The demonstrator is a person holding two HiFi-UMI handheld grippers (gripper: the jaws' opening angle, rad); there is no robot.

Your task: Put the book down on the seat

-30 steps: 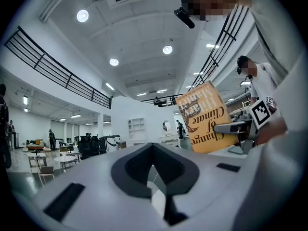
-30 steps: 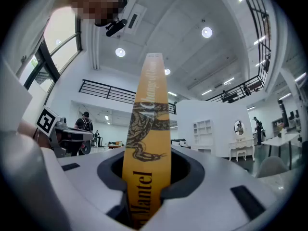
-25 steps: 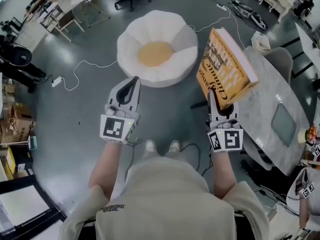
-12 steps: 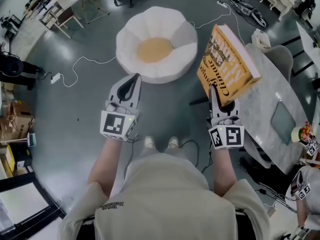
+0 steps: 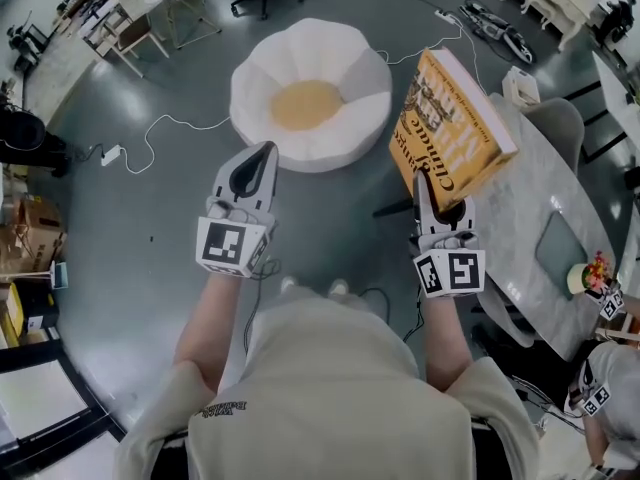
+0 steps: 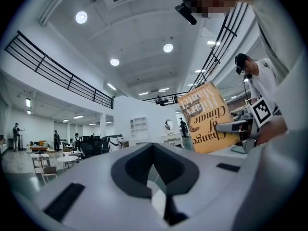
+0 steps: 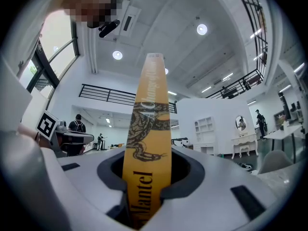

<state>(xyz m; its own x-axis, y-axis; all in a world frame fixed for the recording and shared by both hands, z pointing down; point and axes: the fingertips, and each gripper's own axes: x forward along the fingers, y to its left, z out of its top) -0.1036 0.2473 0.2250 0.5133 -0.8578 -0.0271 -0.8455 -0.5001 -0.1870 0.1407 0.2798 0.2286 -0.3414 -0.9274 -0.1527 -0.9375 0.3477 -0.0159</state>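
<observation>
We have the book (image 5: 452, 118) pinched in the right gripper (image 5: 432, 190), its long axis running straight out past the jaws. The seat (image 5: 262, 73) is ahead and to the left of those jaws, nearer the left gripper (image 5: 262, 158), whose jaws are closed on nothing.

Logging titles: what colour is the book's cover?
The book is orange-yellow with dark lettering; clearest in head view.
</observation>
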